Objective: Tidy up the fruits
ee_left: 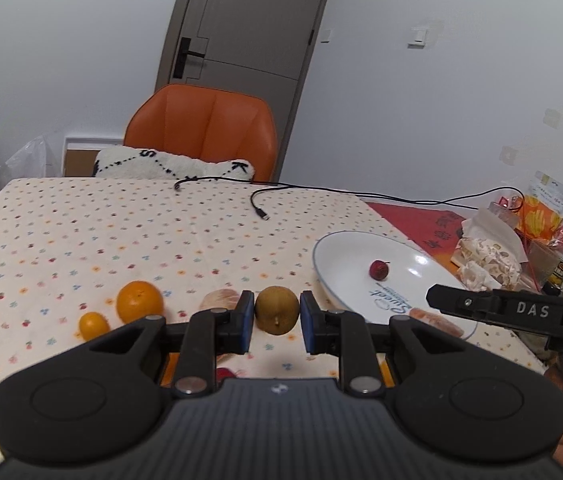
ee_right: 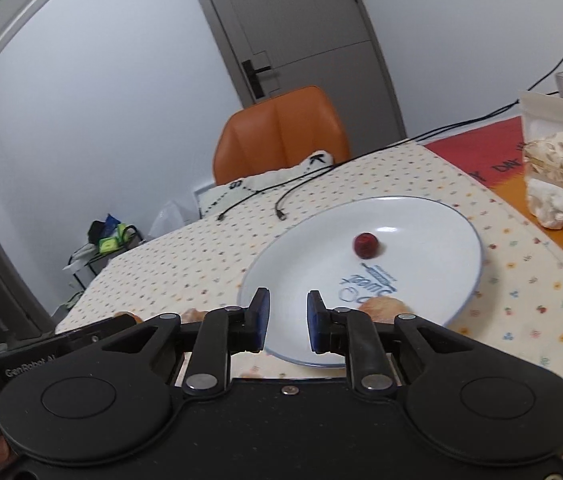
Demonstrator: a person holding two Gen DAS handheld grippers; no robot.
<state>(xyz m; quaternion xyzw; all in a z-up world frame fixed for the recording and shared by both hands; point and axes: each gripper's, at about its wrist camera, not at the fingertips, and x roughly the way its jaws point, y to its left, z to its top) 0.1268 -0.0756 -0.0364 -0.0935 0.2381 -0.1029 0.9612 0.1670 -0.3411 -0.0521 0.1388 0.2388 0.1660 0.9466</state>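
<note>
Two handheld grippers work over a tabletop (ee_left: 81,216) covered in a cloth printed with small fruits. In the left wrist view, the left gripper (ee_left: 275,324) has its blue-padded jaws spread to either side of a brown kiwi (ee_left: 276,309); the kiwi sits between the pads with thin gaps on both sides, so the jaws are parted and not yet clamping it. Toward the tabletop's left edge from the kiwi lie a large orange (ee_left: 139,301) and, just beside it and nearer the camera, a small orange (ee_left: 93,325); a pale peach-coloured fruit (ee_left: 219,300) shows partly behind the left finger. Toward the right edge sits a white plate (ee_left: 345,248) with blue lettering, carrying a small red fruit (ee_left: 379,269) near its middle, and another pale fruit (ee_left: 435,320) lies at the plate's near rim. The right gripper (ee_right: 288,322) hovers over that near rim with its jaws apart and nothing between them. Snack bags (ee_left: 493,256) crowd the far right edge, a black cable (ee_left: 259,204) trails across the far side, and an orange chair (ee_left: 205,128) stands behind the far edge.
</note>
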